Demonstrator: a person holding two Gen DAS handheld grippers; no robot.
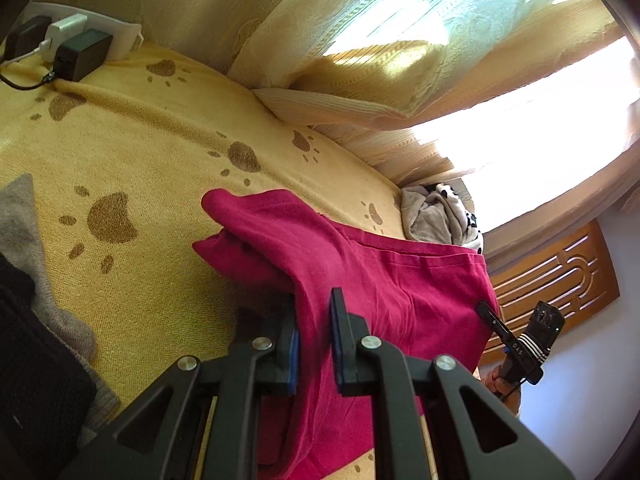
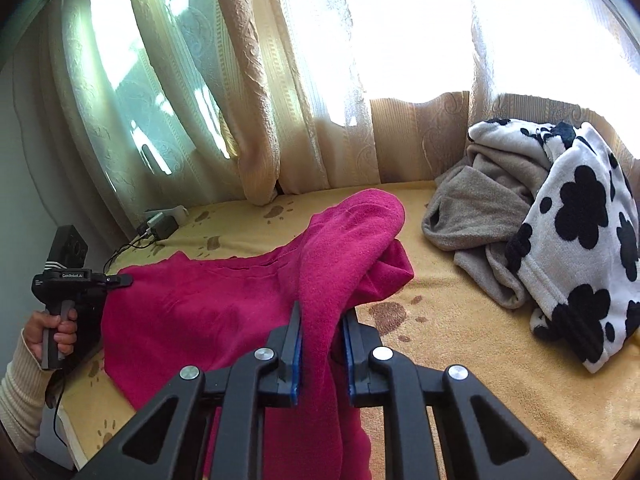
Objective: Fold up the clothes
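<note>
Magenta garment point(image 1: 360, 280) is draped across the yellow paw-print blanket point(image 1: 132, 160), taking up the lower middle of both wrist views. Left gripper point(image 1: 316, 328) has its blue-padded fingers point(image 1: 294, 344) closed down on a bunched fold of it, fabric spilling out between them and hanging toward the bottom of the frame. Same deal with the right gripper point(image 2: 322, 336): jaws pinched narrow on a raised ridge of the cloth, and a rounded hump of it flops forward just past the tips, center of that frame.

Off at the left edge of the right wrist view you can see the left gripper from the side, with a hand point(image 2: 52, 332) in a cream ribbed sleeve point(image 2: 20, 392) around the handle, its tip right at the garment's edge.

Other stuff: a black-and-white spotted fleece point(image 2: 580, 240) piled with a grey one point(image 2: 480, 208) at the right of that view, well apart from the magenta piece. Power strip with chargers point(image 1: 68, 44) in the upper left of the left wrist view, plus grey and dark clothing point(image 1: 28, 320) along the left edge. Curtains point(image 2: 260, 80) with bright light behind fill the top.
</note>
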